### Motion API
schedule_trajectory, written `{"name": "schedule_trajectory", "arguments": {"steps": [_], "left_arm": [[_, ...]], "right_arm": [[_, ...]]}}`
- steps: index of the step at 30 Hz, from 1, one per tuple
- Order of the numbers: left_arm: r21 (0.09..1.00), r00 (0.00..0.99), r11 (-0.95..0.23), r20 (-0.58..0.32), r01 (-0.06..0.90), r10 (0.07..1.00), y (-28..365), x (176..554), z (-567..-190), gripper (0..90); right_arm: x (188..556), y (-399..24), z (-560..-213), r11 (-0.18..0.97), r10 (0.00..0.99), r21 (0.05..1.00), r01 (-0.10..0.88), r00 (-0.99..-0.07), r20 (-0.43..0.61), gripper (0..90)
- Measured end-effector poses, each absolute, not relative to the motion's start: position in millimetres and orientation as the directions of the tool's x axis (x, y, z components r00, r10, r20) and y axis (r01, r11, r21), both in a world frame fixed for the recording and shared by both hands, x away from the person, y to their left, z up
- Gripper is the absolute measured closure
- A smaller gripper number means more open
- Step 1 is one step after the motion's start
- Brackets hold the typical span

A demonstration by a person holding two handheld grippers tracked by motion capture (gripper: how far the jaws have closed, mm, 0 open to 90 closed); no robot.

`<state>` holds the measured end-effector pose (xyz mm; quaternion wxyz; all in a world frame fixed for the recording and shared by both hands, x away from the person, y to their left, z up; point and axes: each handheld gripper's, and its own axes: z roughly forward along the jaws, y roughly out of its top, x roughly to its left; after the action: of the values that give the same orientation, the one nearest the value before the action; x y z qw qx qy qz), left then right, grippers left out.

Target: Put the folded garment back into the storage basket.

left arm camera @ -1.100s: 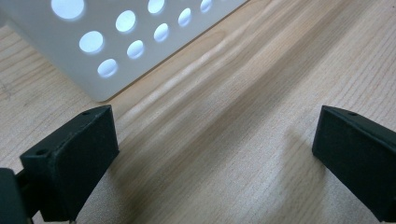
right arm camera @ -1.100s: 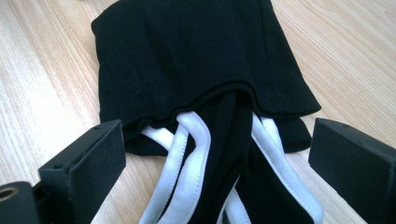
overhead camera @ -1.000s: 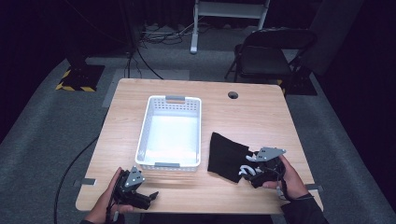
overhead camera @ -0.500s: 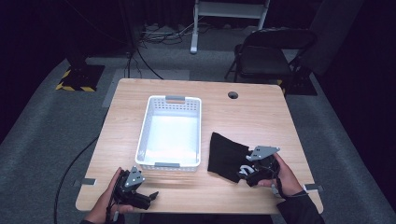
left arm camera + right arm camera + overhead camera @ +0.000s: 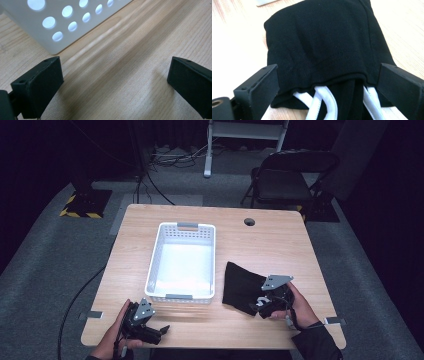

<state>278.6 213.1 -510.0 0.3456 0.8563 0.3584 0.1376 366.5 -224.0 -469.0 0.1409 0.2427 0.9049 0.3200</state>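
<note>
right hand-held gripper (image 5: 259, 303): jaws spread — straddling hem of black garment (image 5: 322, 45), white cords (image 5: 324, 100) between
left hand-held gripper (image 5: 159, 330): spread, on bare surface (image 5: 130, 62) — beside white basket (image 5: 155, 275)

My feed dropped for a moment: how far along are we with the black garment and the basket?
Done: nothing; the white basket looks empty. In hand: right gripper, jaws open, straddles the black garment's hem. Left gripper open over the table. Left, probably: grasp and move.

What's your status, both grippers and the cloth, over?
Left gripper open, idle near the white basket. Right gripper open, jaws straddling the black garment edge. Nothing blocking.
</note>
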Motion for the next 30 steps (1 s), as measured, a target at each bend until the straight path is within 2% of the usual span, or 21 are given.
{"name": "schedule_trajectory", "arguments": {"steps": [26, 30], "left_arm": [[0.691, 0.705, -0.504, -0.013, 0.519, 0.709, 213.0, 278.6, -510.0, 0.2], [0.691, 0.705, -0.504, -0.012, 0.519, 0.709, 213.1, 278.6, -510.0, 0.2]], "right_arm": [[382.2, -216.0, -485.5, 0.683, 0.538, 0.618, 0.39, -0.84, -0.064, 6.4], [384.8, -217.4, -489.9, 0.672, 0.539, 0.62, 0.406, -0.841, -0.033, 6.1]]}}
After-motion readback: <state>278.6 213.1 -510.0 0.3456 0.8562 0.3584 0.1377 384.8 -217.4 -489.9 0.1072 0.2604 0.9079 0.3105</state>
